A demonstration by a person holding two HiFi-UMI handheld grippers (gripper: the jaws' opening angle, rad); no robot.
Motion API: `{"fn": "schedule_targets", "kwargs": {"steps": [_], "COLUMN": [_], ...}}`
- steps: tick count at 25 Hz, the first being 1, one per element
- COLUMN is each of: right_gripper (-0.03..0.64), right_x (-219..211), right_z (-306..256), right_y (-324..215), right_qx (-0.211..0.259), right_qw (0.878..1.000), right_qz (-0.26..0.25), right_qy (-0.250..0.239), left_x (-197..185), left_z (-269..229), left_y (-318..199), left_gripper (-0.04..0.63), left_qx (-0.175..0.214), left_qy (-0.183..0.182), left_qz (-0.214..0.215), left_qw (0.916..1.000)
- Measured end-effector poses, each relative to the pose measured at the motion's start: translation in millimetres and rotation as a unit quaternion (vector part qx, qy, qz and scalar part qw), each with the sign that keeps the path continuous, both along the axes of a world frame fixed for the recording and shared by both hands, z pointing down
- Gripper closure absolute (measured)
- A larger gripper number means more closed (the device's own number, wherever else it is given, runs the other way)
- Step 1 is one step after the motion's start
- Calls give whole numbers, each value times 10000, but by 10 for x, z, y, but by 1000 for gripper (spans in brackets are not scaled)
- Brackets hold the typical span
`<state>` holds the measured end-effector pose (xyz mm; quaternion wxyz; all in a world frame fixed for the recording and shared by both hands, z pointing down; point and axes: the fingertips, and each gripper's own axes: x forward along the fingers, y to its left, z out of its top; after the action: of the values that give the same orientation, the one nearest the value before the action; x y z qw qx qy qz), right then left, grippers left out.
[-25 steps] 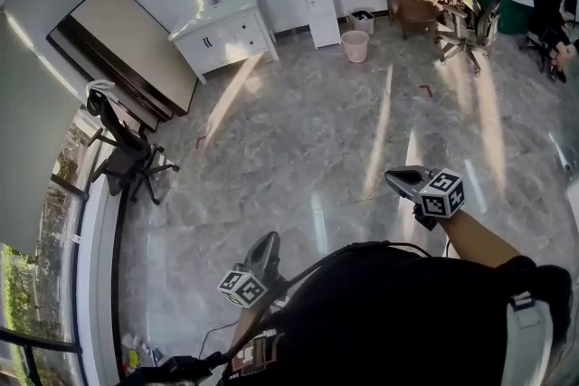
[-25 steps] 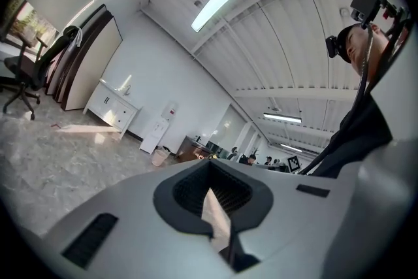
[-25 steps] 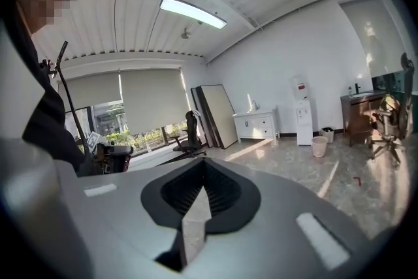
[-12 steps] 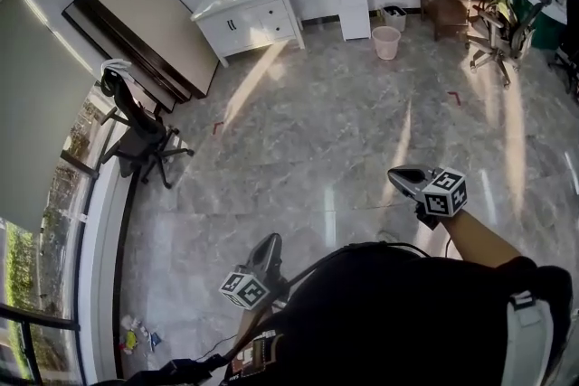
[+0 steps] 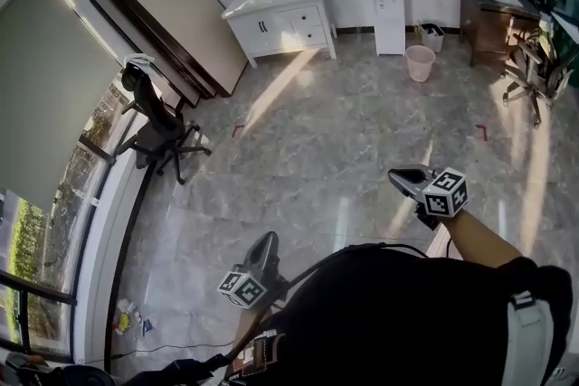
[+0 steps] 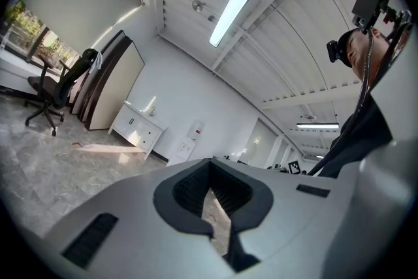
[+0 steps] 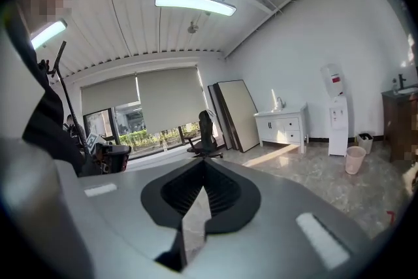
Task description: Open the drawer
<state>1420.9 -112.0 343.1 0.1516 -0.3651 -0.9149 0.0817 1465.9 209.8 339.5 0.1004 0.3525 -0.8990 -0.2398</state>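
A white cabinet (image 5: 282,24) with drawers stands against the far wall, a tap on its top. It also shows small in the left gripper view, cabinet (image 6: 139,129), and in the right gripper view, cabinet (image 7: 282,126). Both grippers are held out in front of the person's body, far from it over bare floor. My left gripper (image 5: 270,240) is shut with nothing between its jaws, its tips (image 6: 210,170) meeting. My right gripper (image 5: 395,177) is also shut and empty, tips (image 7: 204,166) together. All the drawers look closed.
A black office chair (image 5: 158,127) stands at the left by the window. A large board (image 5: 172,18) leans on the wall beside the cabinet. A water dispenser (image 5: 387,0), a pink bin (image 5: 420,62), a brown desk (image 5: 493,9) and another chair (image 5: 534,72) sit at the right.
The cabinet, board and chair have slid rightward and downward in the head view and look nearer. Both grippers keep their place in front of the body and stay shut.
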Motion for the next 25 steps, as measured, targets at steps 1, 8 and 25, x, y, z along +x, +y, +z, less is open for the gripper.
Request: {"fn": "schedule_targets", "kwargs": {"steps": [1, 8, 25], "right_gripper": [615, 615, 615], "right_x": [-80, -657, -1901], "right_z": [13, 78, -12], "right_y": [-93, -481, 476], "right_qx": [-1, -25, 117], "right_qw": [10000, 9997, 9998], "right_qz": [-40, -220, 147], "right_qy": [8, 45, -18], "left_x": [-58, -481, -1972], "left_z": [-5, 86, 53], "left_y": [-95, -441, 511], "left_gripper": [604, 604, 604], "left_qx": [-4, 17, 150], "left_qy": [-15, 31, -58], "left_qz": [-35, -268, 143], "left_qw": [10000, 9996, 9998]}}
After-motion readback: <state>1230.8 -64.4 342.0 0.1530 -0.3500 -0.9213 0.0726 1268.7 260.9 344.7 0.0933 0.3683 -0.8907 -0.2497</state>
